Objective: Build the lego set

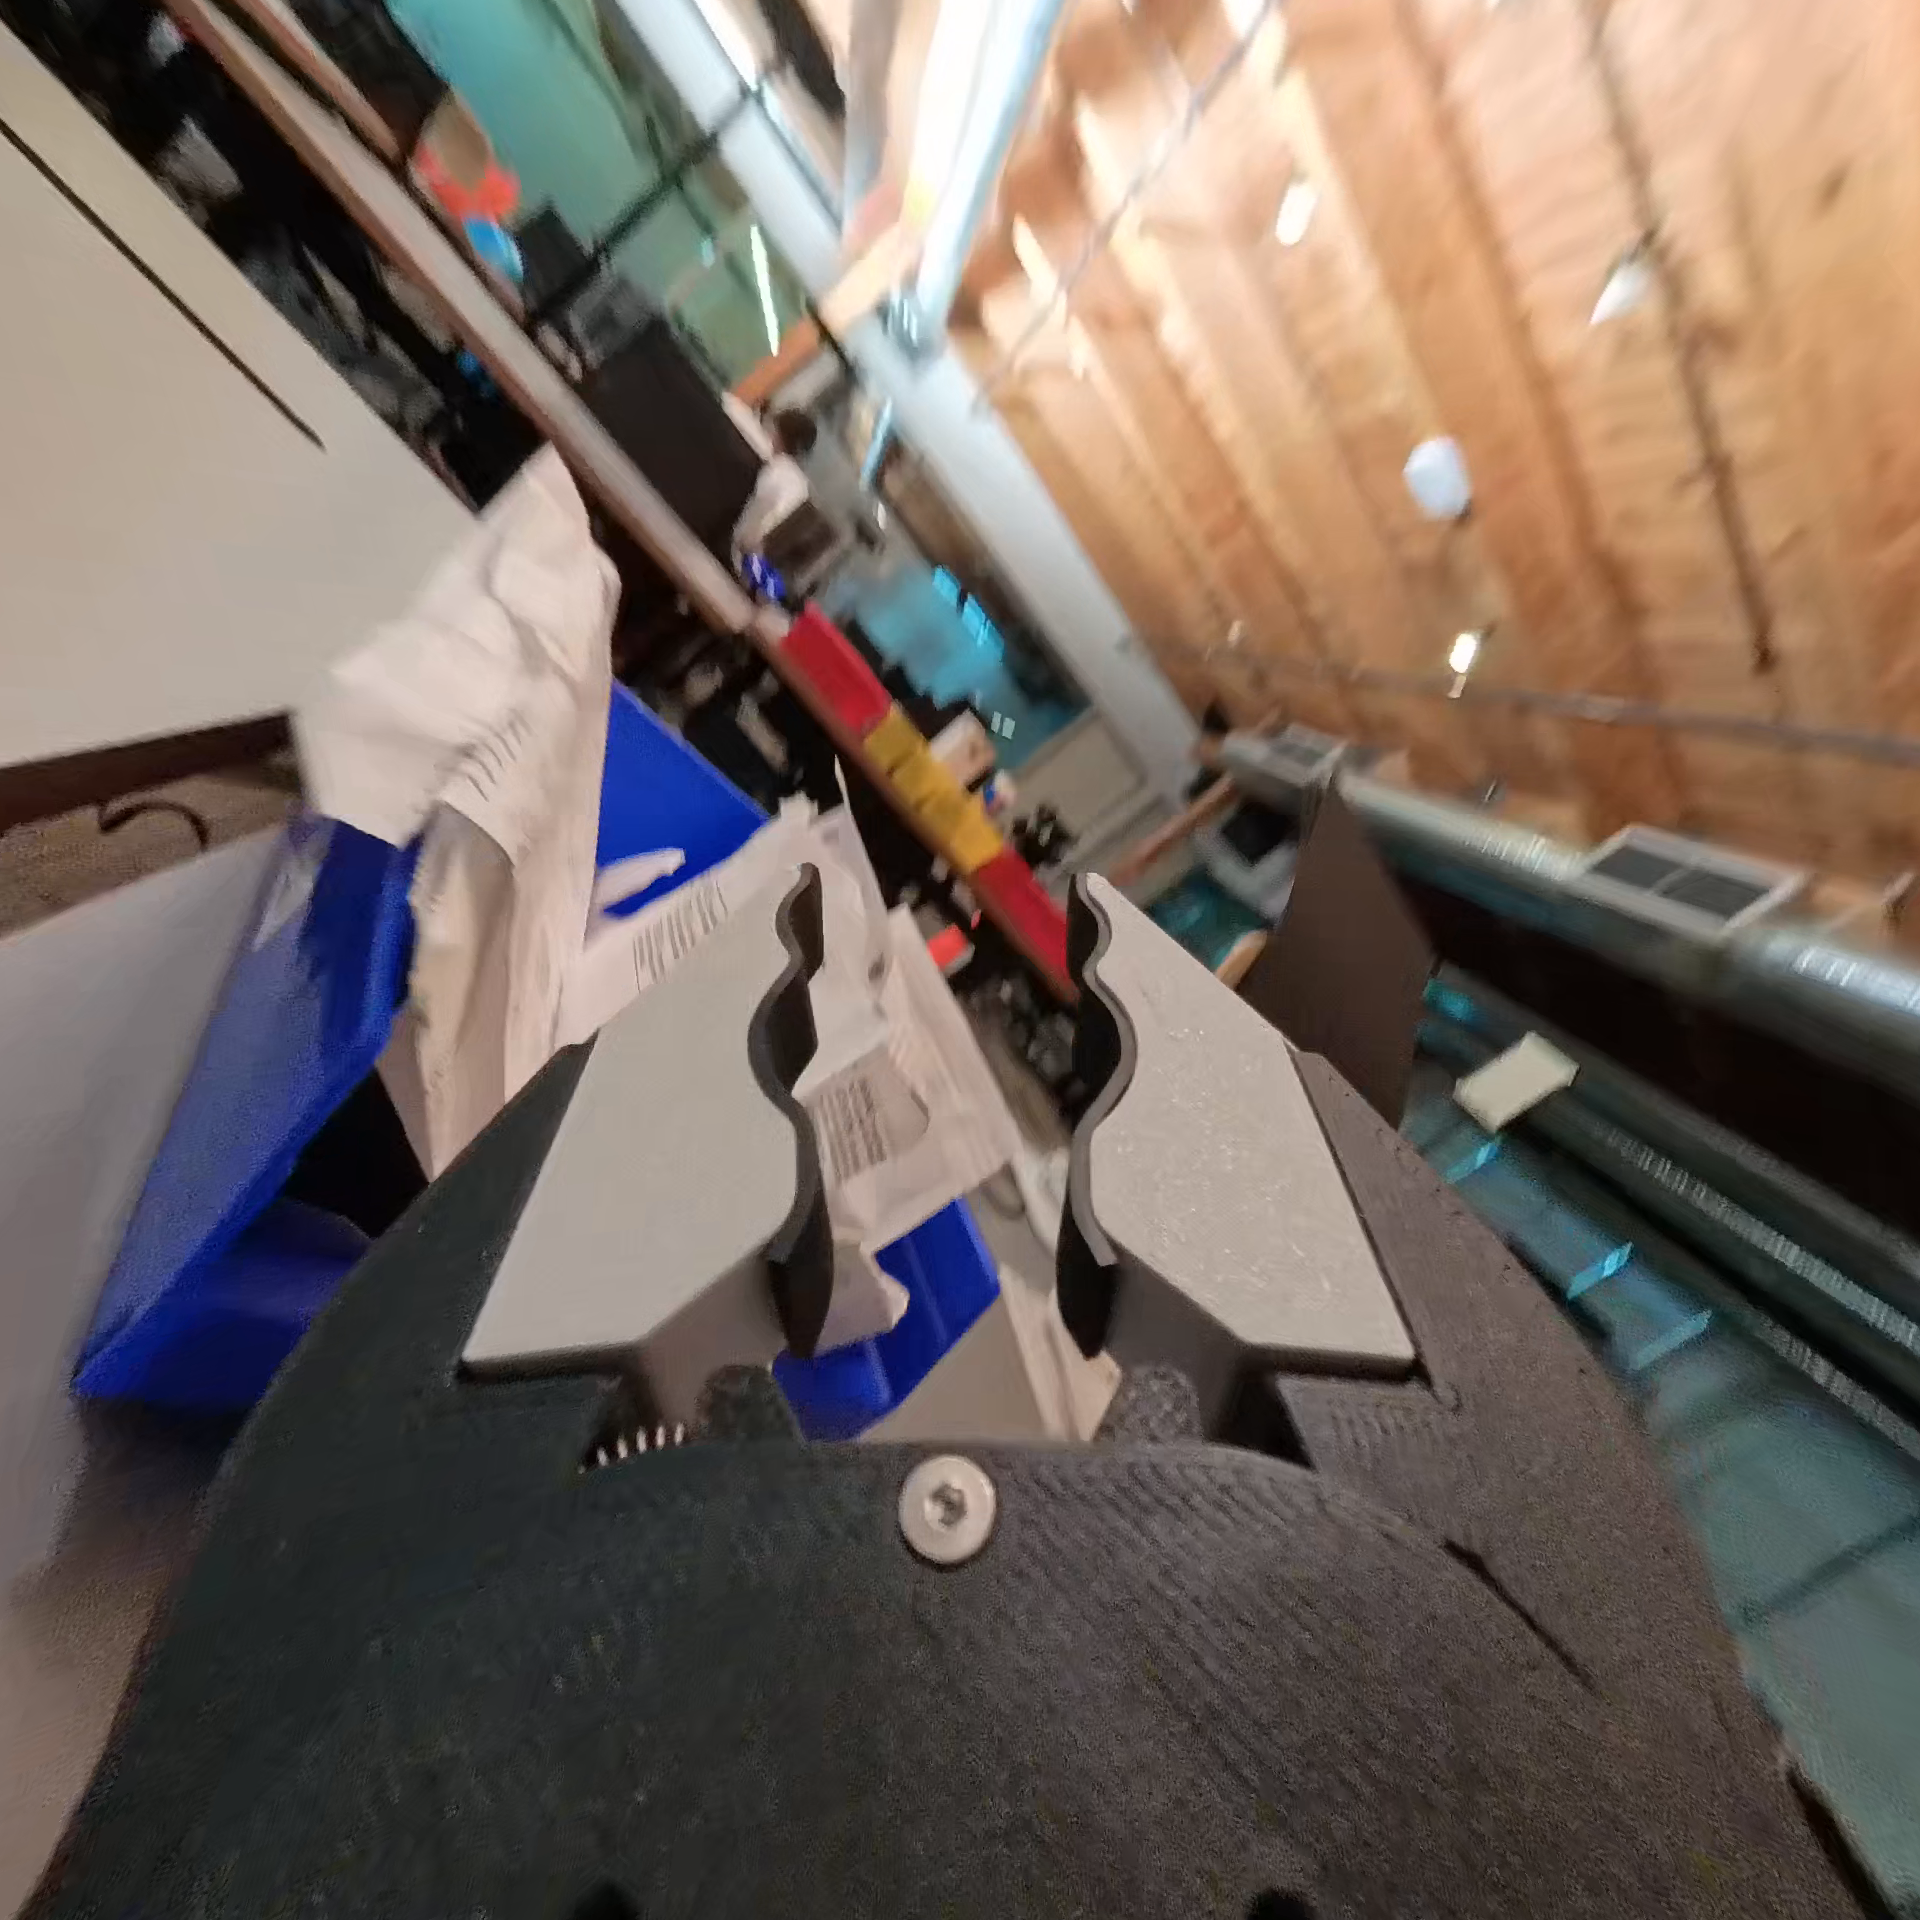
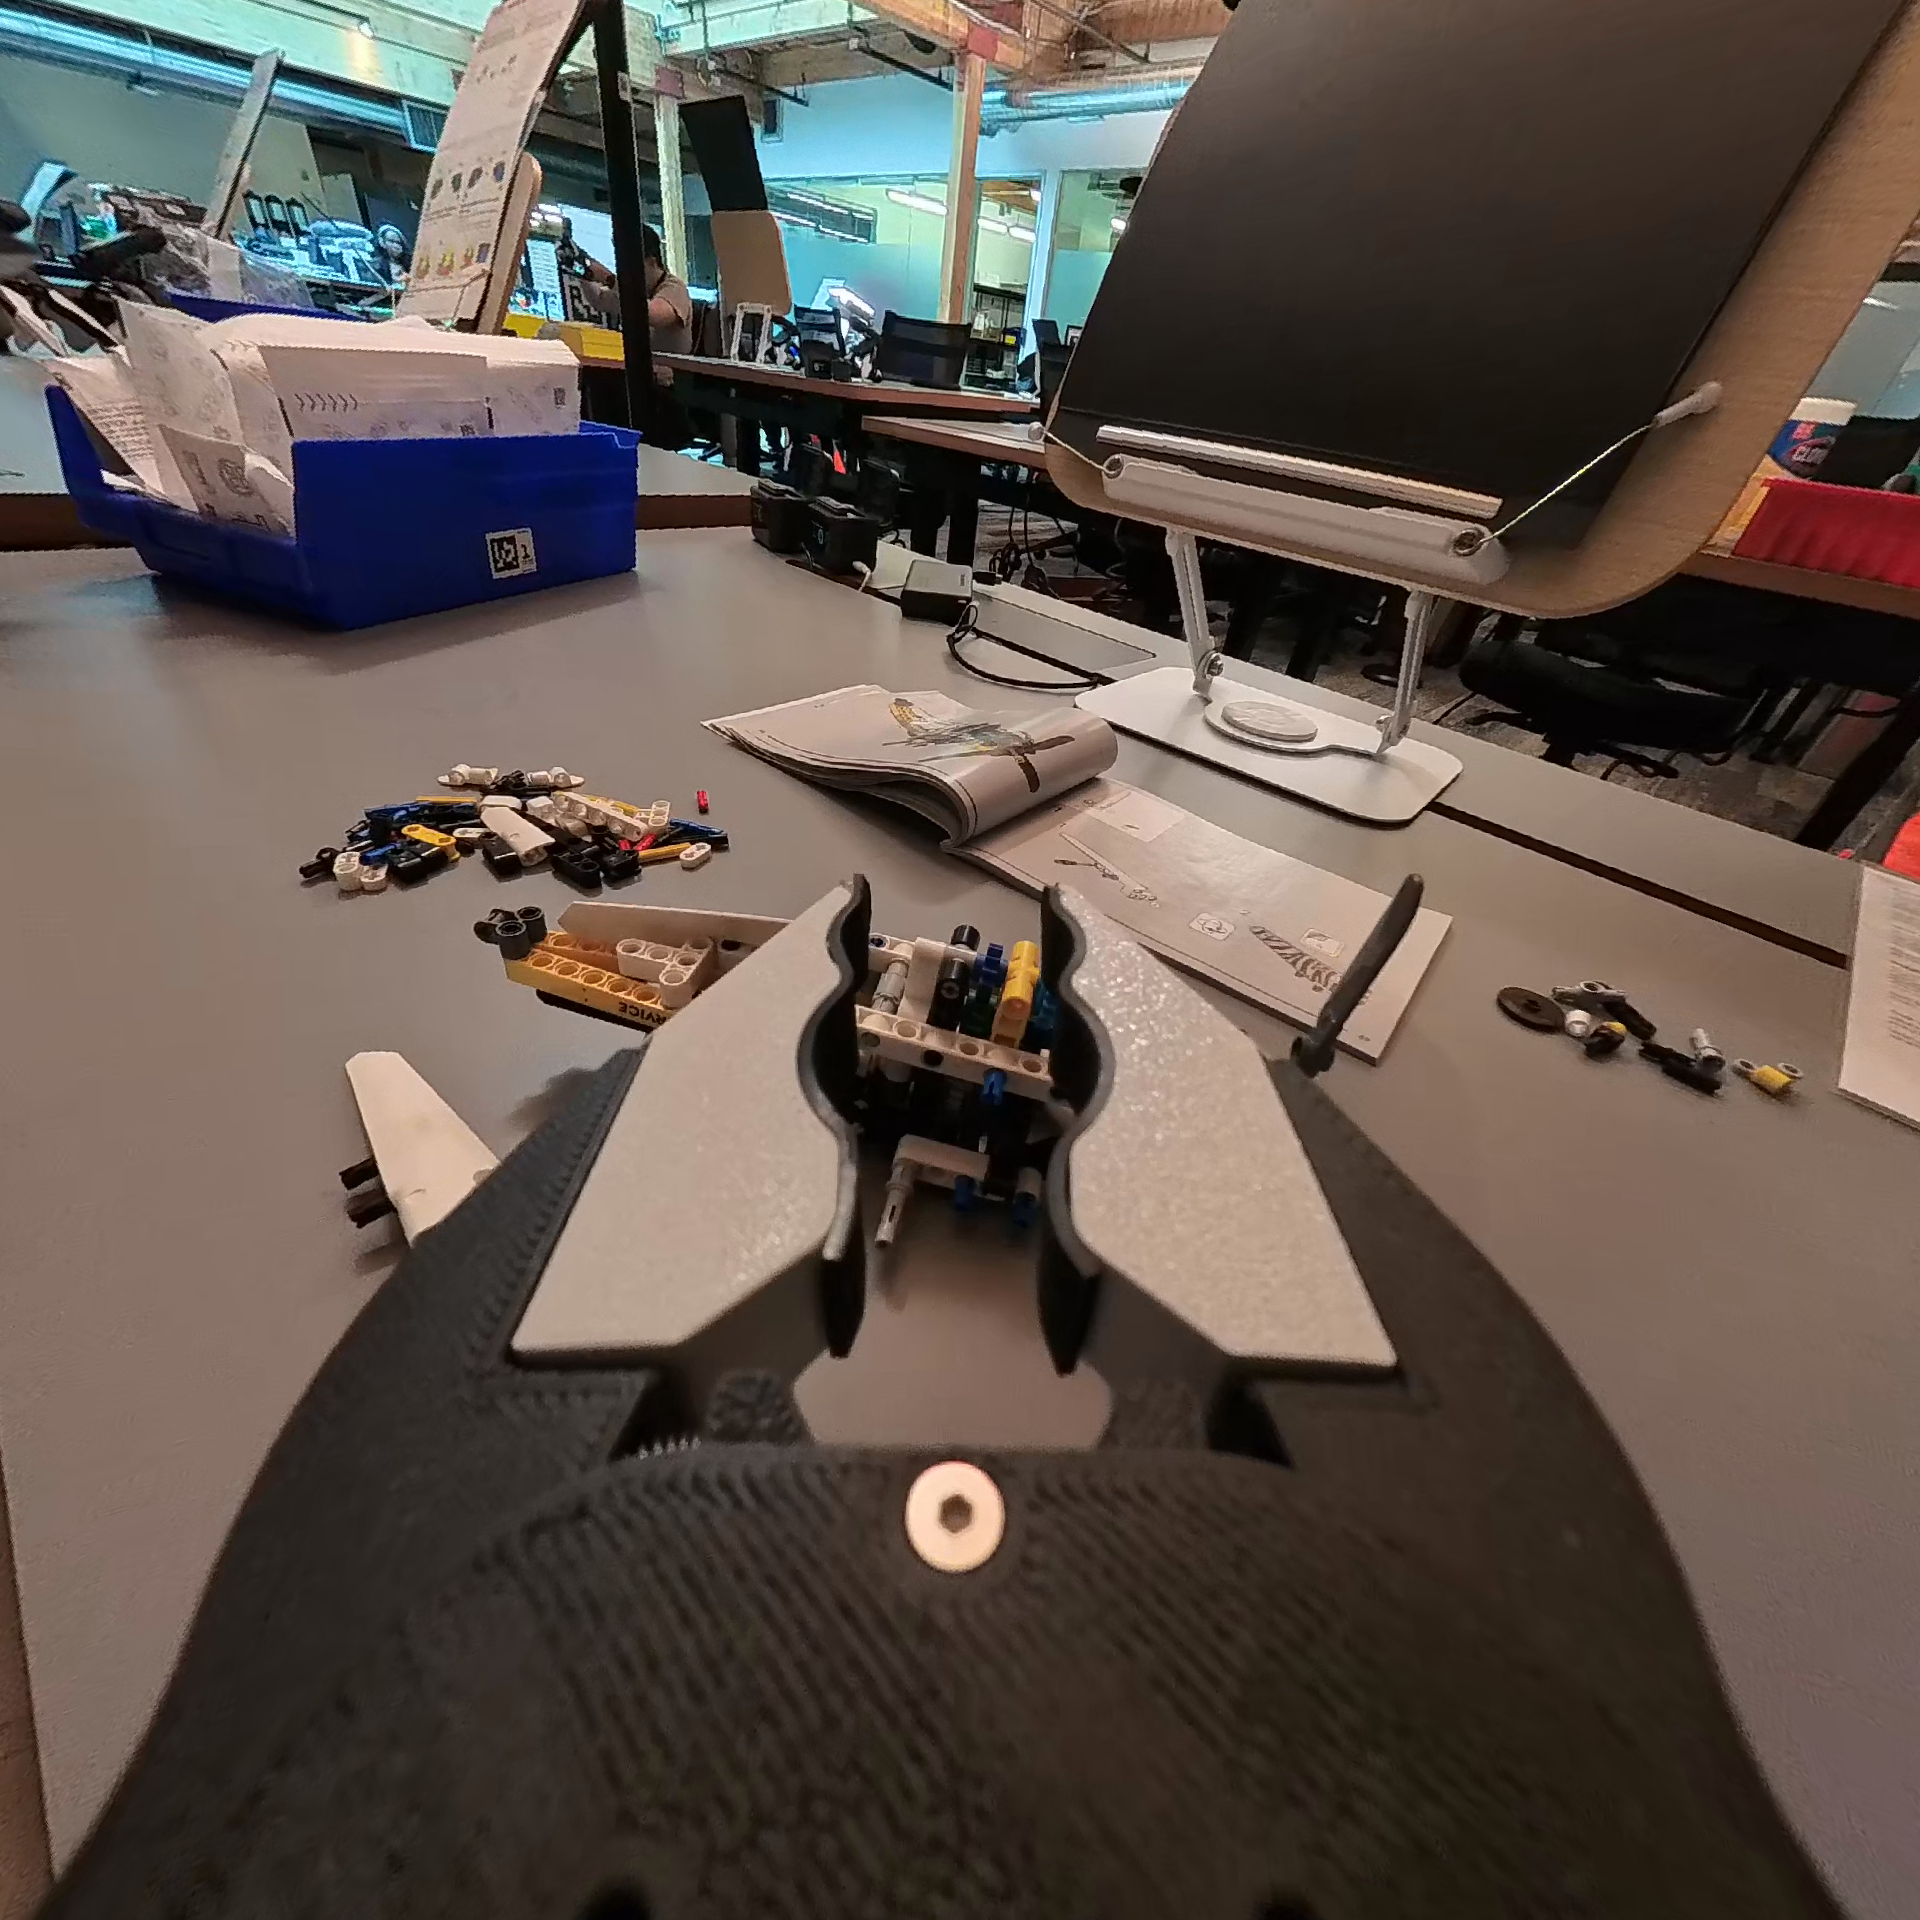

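While right gripper [image 2: 956,925] pinches half-built lego assembly [image 2: 961,1013] over table [image 2: 260,727]; left gripper [image 1: 945,914] spread, empty, tilted away. Best steadied before adding pieces.

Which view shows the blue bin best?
Right wrist view: the blue bin sits upright and sharp on the grey table, stuffed with white paper bags. Left wrist view shows it tilted, motion-blurred, partly behind the left claw.

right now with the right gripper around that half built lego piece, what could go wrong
1. The right gripper brackets the lego assembly; a hard squeeze might pop its small pins loose.
2. The left gripper is open, tilted and aimed off the table, so it can't steady anything.
3. The white wing piece lies beside the gripper and could get knocked.
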A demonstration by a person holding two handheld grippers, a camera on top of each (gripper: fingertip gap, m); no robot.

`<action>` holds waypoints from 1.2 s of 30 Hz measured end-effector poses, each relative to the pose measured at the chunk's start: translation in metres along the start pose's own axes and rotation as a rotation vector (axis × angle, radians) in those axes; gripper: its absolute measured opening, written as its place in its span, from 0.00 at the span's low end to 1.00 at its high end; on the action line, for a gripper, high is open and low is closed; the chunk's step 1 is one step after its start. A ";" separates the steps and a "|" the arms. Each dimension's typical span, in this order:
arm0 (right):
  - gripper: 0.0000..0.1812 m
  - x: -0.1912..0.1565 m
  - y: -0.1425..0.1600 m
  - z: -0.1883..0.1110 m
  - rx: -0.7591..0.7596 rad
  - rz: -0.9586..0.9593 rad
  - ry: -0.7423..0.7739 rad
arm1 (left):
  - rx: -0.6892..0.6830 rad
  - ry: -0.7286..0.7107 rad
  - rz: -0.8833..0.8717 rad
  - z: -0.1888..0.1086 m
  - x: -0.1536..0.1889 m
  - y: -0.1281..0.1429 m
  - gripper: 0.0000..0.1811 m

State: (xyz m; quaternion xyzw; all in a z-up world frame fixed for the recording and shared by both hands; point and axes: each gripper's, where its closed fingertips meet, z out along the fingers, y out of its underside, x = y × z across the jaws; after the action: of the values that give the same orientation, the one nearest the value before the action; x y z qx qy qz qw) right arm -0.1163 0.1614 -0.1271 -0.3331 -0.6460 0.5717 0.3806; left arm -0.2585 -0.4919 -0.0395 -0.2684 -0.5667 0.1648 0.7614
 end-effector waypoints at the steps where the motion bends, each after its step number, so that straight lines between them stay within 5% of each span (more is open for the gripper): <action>1: 0.17 0.000 0.000 0.000 0.000 0.000 0.001 | -0.072 -0.002 0.032 0.005 0.001 0.012 0.26; 4: 0.17 0.001 -0.001 -0.001 0.004 0.001 0.003 | -0.254 -0.038 0.164 0.013 -0.001 0.044 0.30; 9: 0.17 0.000 0.000 0.000 0.001 0.004 -0.001 | -0.348 -0.169 0.330 0.016 -0.027 0.064 0.28; 13: 0.17 0.000 0.001 0.000 -0.006 -0.002 -0.003 | -0.373 -0.253 0.335 0.026 -0.050 0.078 0.10; 16: 0.17 0.000 0.002 0.001 -0.015 -0.003 -0.001 | -0.322 -0.251 0.330 0.030 -0.051 0.072 0.00; 27: 0.16 0.001 0.005 0.003 -0.036 0.009 0.001 | 0.120 -0.061 0.367 0.001 -0.010 -0.004 0.00; 36: 0.16 0.001 0.004 0.003 -0.031 0.011 0.000 | -0.038 -0.086 0.398 0.028 -0.018 0.035 0.00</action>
State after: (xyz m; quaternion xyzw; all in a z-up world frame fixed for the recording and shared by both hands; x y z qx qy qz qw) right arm -0.1192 0.1618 -0.1312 -0.3425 -0.6530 0.5638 0.3720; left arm -0.2886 -0.4676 -0.0677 -0.3820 -0.5376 0.3127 0.6836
